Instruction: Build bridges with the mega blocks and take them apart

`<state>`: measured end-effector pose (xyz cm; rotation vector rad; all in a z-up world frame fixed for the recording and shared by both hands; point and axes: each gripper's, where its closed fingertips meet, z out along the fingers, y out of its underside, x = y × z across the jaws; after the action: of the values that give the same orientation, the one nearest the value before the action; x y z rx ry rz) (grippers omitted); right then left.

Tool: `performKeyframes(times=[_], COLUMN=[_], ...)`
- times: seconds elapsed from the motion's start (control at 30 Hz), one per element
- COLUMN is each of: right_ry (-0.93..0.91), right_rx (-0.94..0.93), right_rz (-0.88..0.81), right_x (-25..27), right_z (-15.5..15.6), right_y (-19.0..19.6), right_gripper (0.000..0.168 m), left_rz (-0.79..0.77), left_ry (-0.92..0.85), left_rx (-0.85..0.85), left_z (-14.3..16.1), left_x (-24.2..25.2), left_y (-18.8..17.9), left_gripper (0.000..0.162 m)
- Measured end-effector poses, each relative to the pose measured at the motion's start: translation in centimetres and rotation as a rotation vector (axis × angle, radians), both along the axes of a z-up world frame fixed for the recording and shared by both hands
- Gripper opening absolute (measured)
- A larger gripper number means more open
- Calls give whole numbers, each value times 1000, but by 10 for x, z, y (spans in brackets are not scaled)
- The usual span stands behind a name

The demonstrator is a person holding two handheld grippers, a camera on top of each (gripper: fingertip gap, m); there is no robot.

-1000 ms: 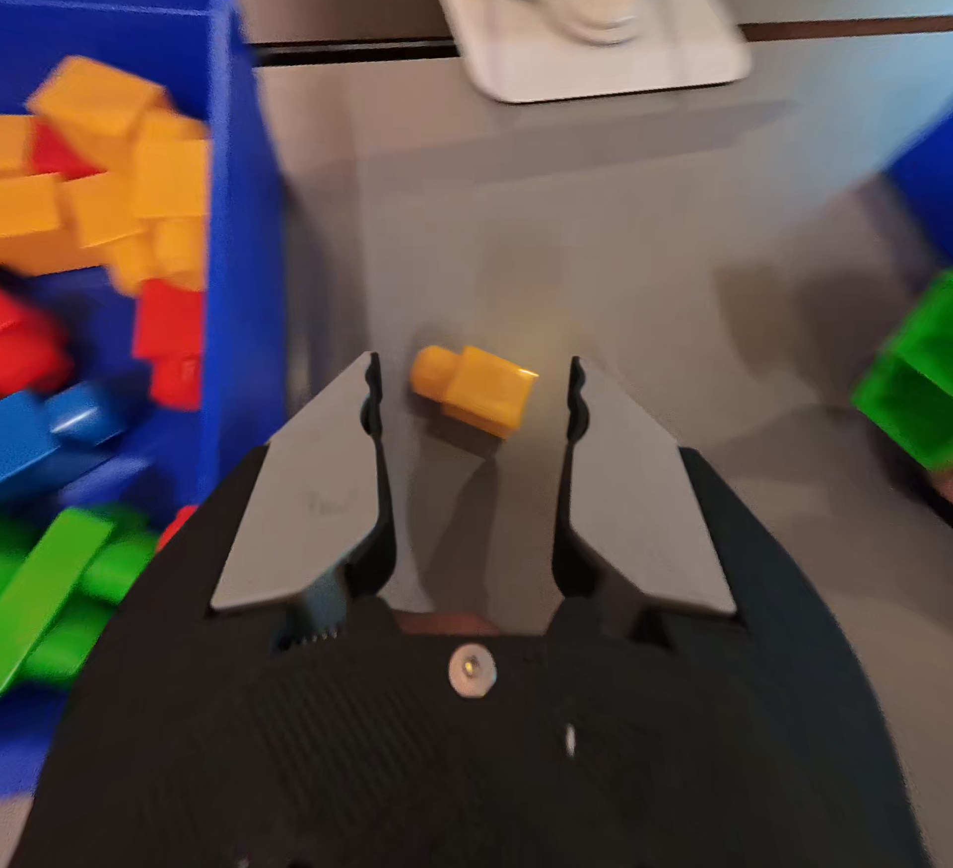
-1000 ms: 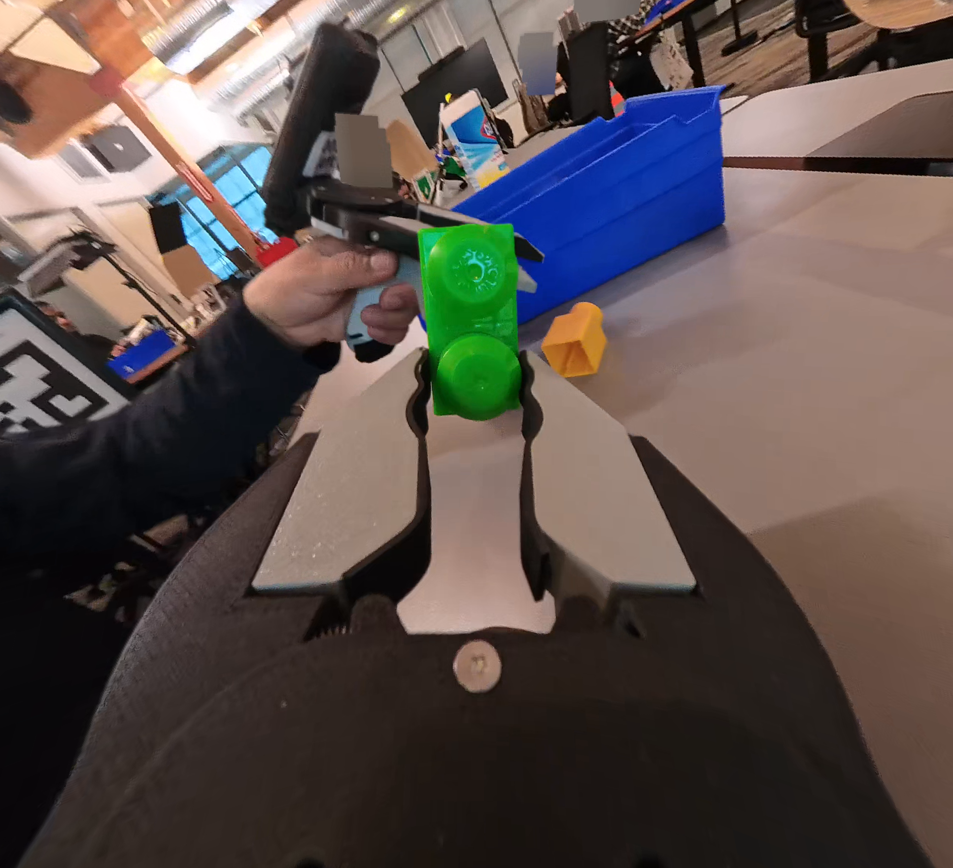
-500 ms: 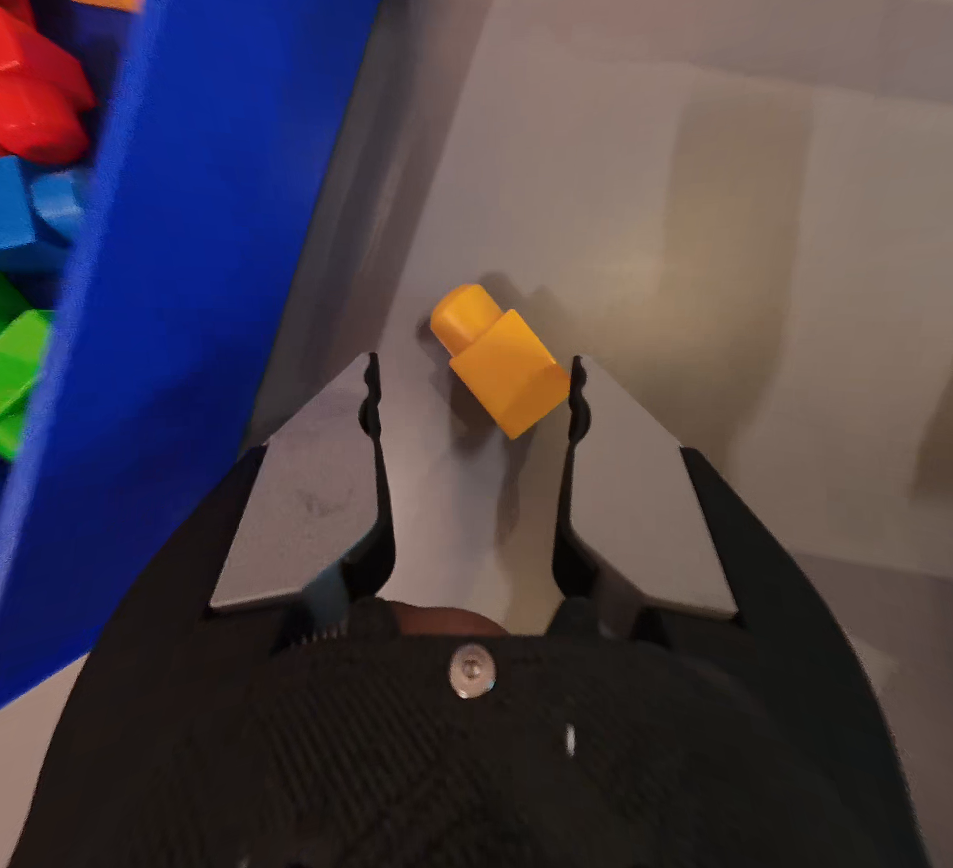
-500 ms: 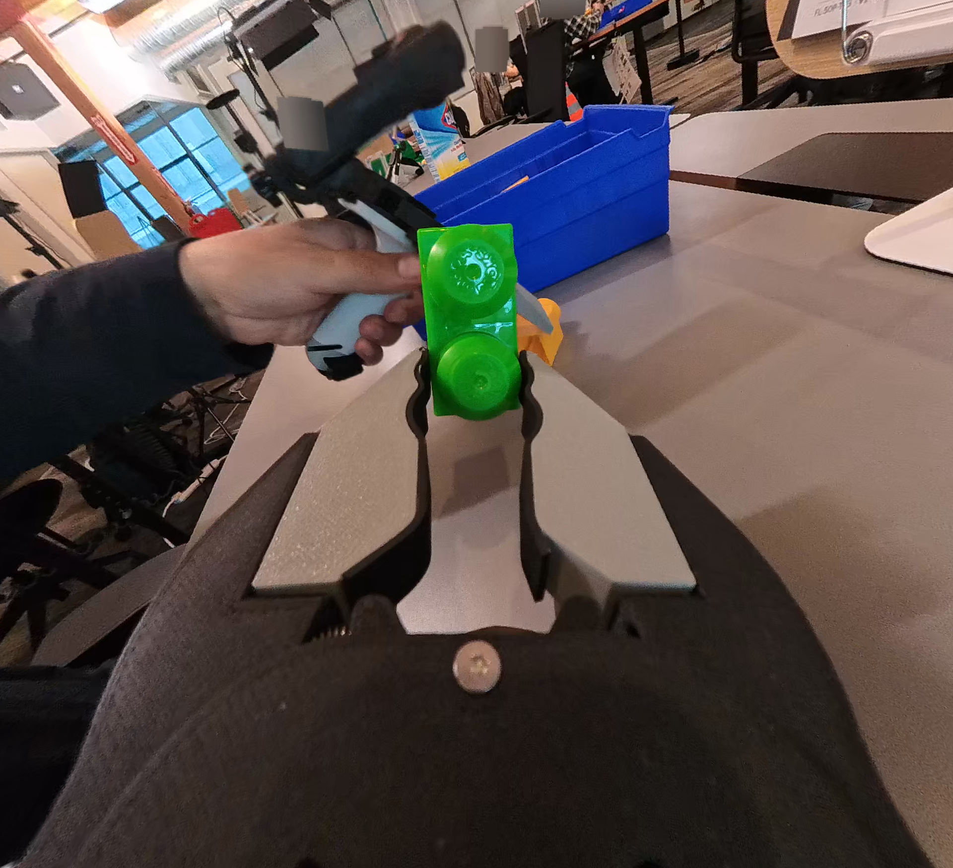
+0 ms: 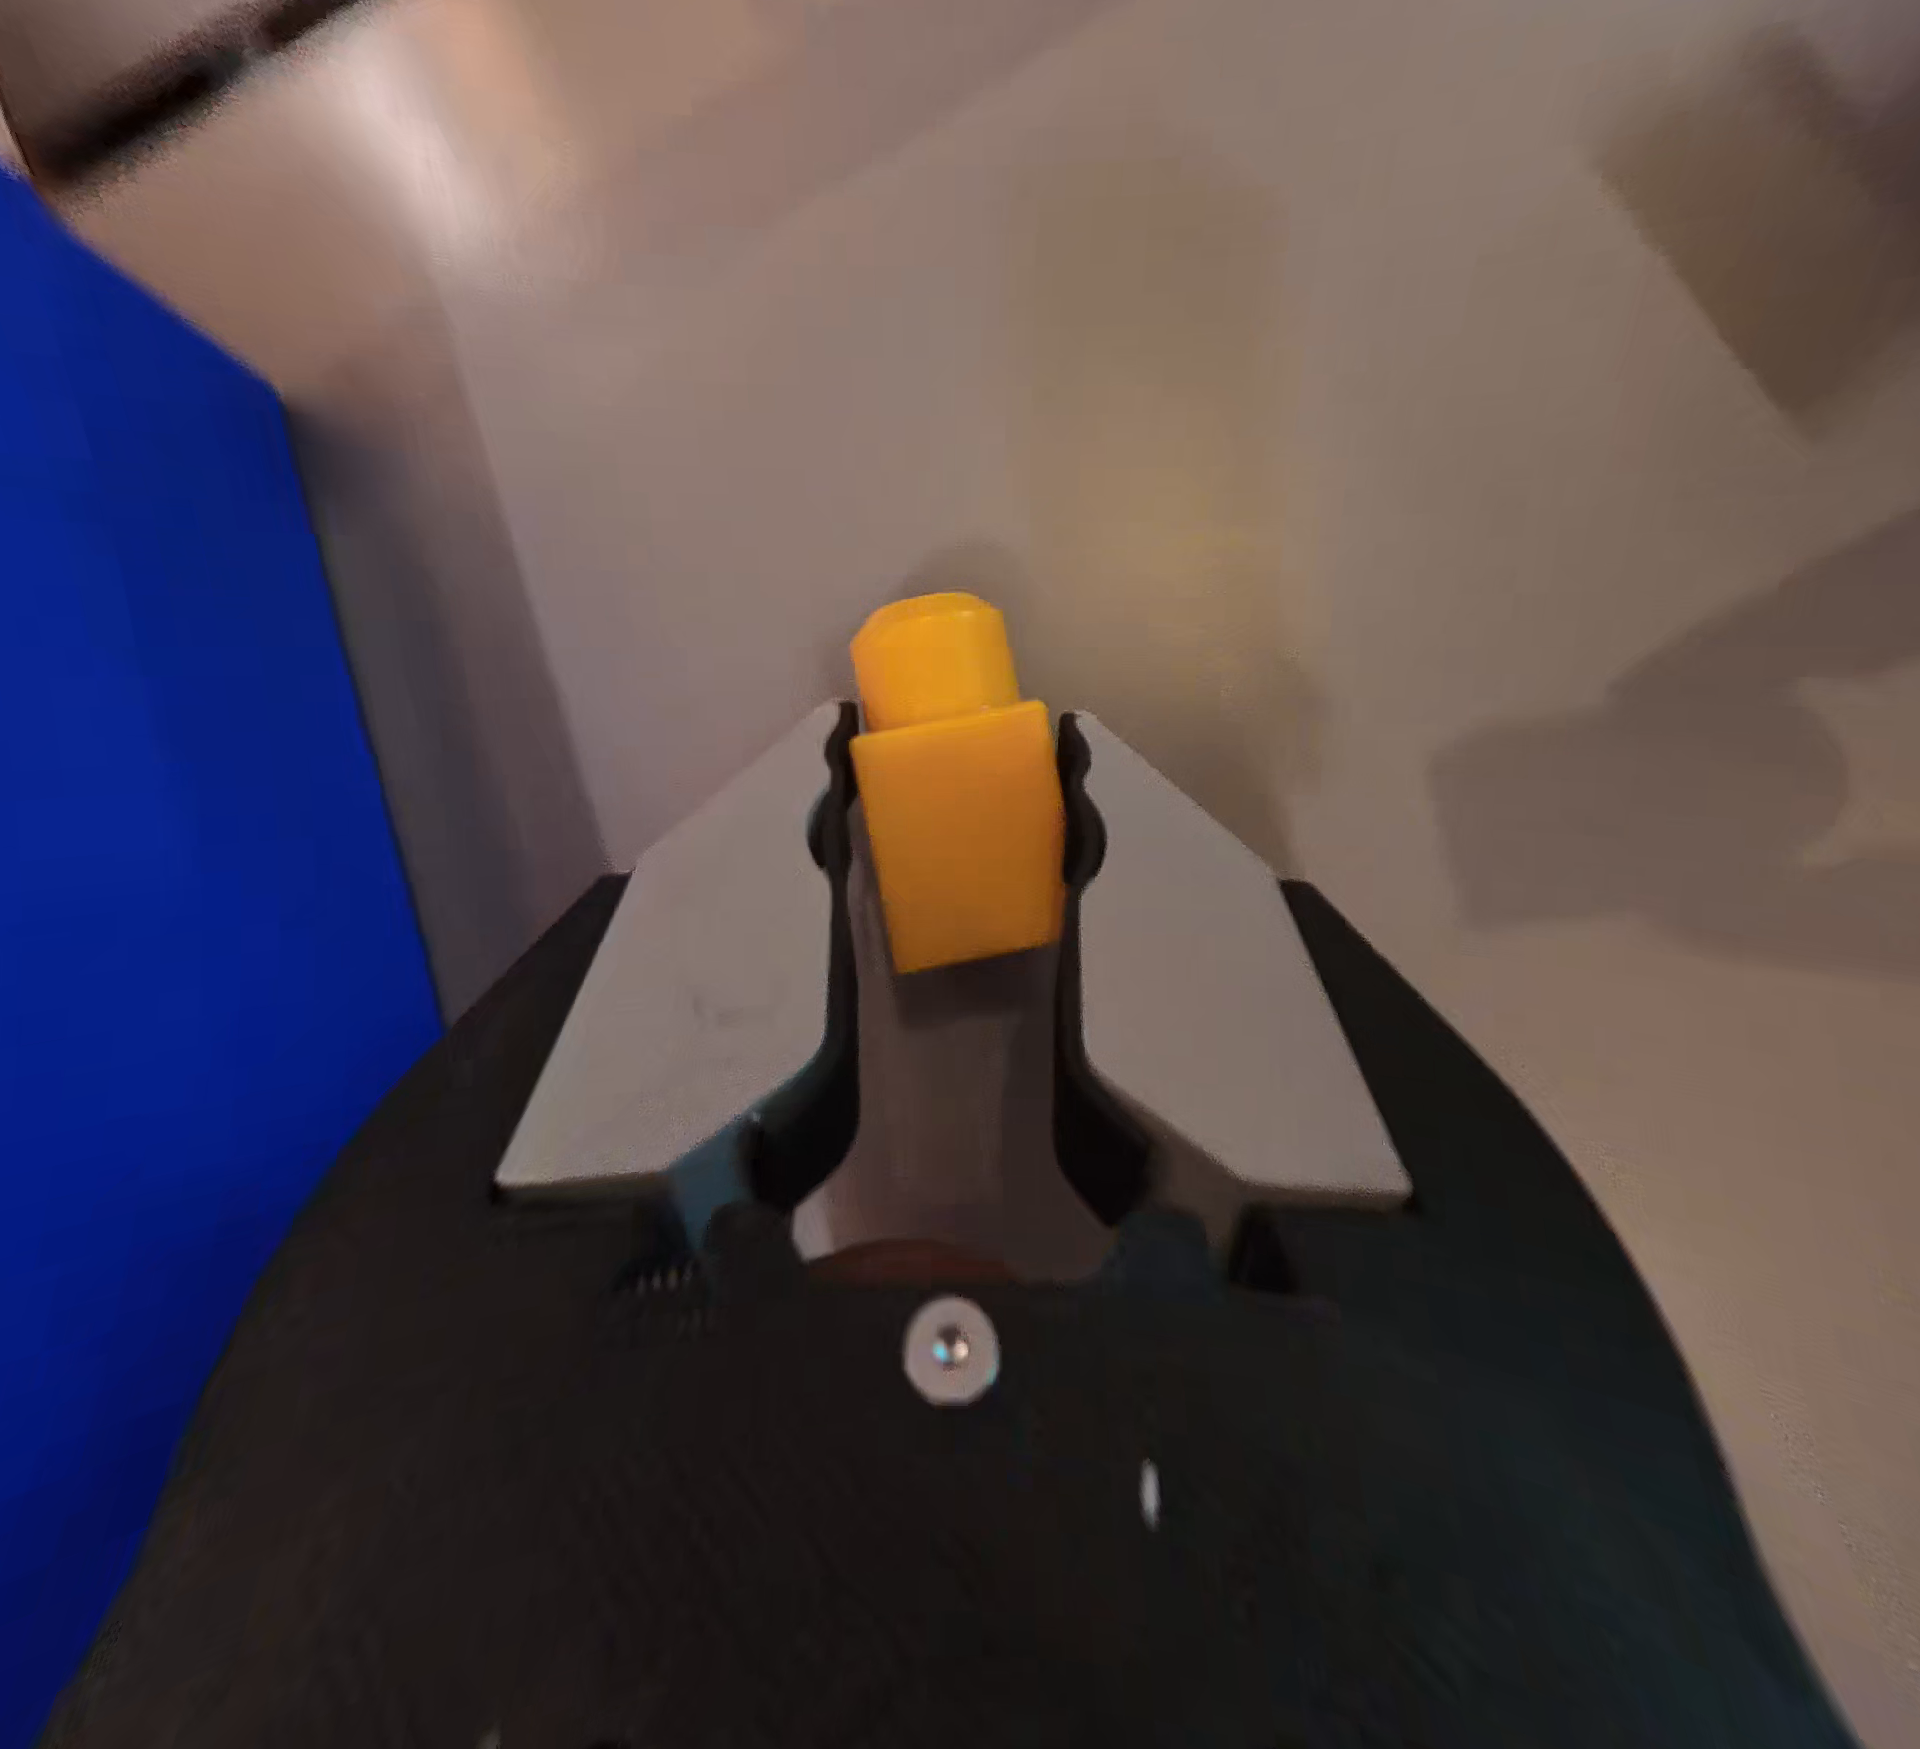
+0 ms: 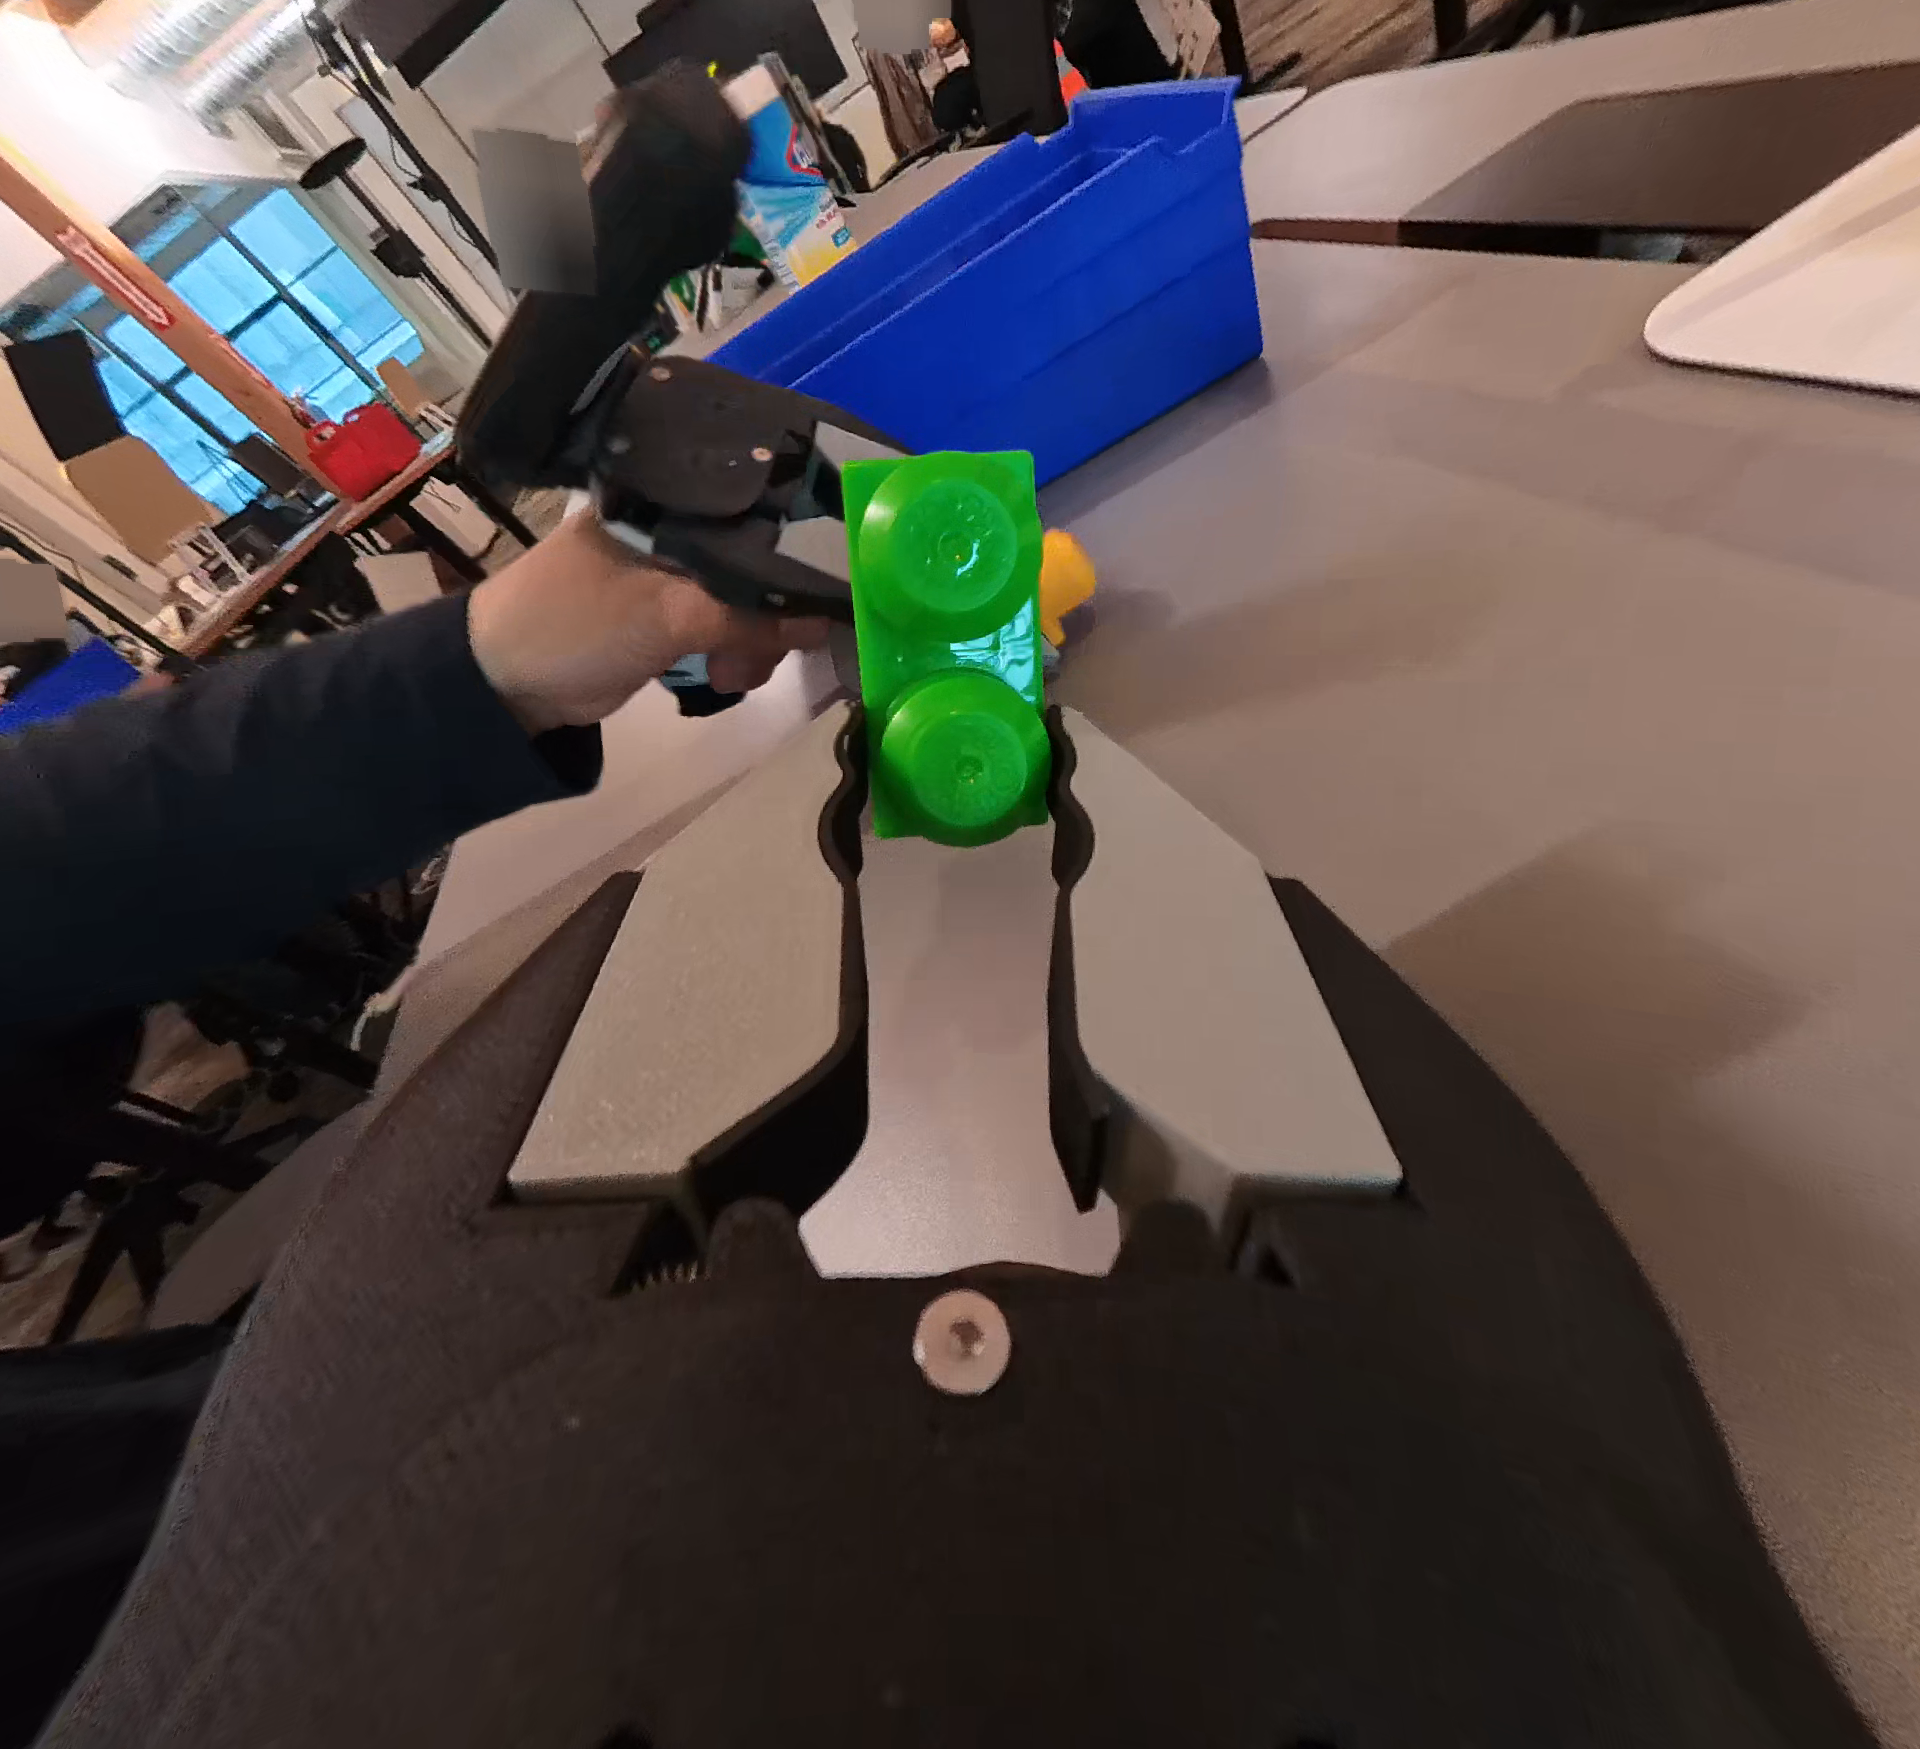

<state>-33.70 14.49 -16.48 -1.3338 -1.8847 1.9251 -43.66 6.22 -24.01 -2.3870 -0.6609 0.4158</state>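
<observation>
Both clamped: left gripper (image 5: 956, 800) on orange block (image 5: 951, 826); right gripper (image 6: 951, 780) on green block (image 6: 945, 650).

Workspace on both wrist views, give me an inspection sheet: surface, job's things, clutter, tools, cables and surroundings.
Surface: grey table, matte, with a dark seam at the far side.
Job's things: orange block, one stud pointing away from the camera; green block, two studs facing the camera; blue bin on the table.
Clutter: white tray at the table's right edge.
Tools: left tool shut on the orange block, close to the table; right tool shut on the green block's near end, above the table.
Cables: nothing seen.
Surroundings: open office with desks, monitors, light stands and windows; people in the distance.
</observation>
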Motion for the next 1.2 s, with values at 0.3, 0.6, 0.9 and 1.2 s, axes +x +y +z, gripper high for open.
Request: performKeyframes(times=[0.3, 0.6, 0.9, 1.2], right_ry=[-140, -160, -221, -250], right_rx=[-42, 1, 8, 134], right_rz=[82, 145, 158, 136], right_x=[9, 20, 21, 22], right_z=[-7, 5, -5, -24], right_y=[-16, -26, -39, -40], right_gripper=[31, 31, 31, 31], left_rz=[-435, -688, -695, -709], left_ry=[622, 657, 675, 704], left_rx=[123, 362, 384, 368], left_z=[29, 66, 62, 56], left_x=[39, 96, 93, 99], left_y=[26, 42, 35, 45], left_gripper=[37, 37, 37, 36])
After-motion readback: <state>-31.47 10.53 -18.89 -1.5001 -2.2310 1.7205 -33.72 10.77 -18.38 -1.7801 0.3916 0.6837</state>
